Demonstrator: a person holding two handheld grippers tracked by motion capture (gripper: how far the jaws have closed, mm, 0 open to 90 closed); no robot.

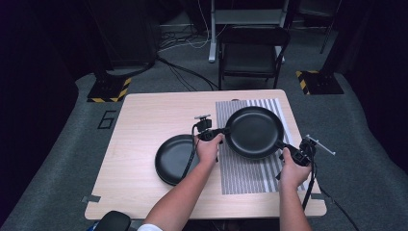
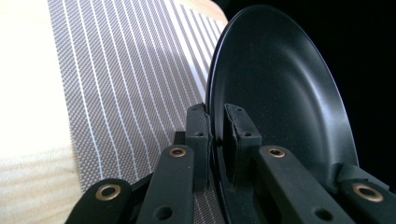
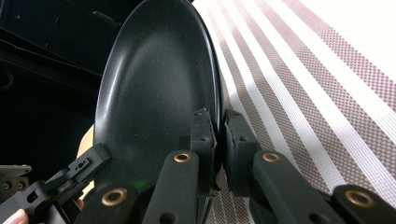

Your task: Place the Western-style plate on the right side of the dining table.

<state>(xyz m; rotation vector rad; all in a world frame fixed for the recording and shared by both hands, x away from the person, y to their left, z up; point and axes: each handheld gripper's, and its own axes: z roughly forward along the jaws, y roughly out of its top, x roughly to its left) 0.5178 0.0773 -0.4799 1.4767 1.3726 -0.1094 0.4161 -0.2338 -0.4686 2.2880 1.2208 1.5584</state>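
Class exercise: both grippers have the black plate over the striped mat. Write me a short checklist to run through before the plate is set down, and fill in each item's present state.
1. Left gripper clamped on the plate rim: ok.
2. Right gripper clamped on the opposite rim: ok.
3. Plate over the striped mat: ok.
4. Plate apart from the second plate lying left of the mat: ok.
5. Mat lying flat on the table: ok where it shows.
6. Gap between plate and mat: cannot tell.

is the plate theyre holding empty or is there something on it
Empty. The black plate, gripped at opposite rims by the left gripper and right gripper, shows only bare dark surface.
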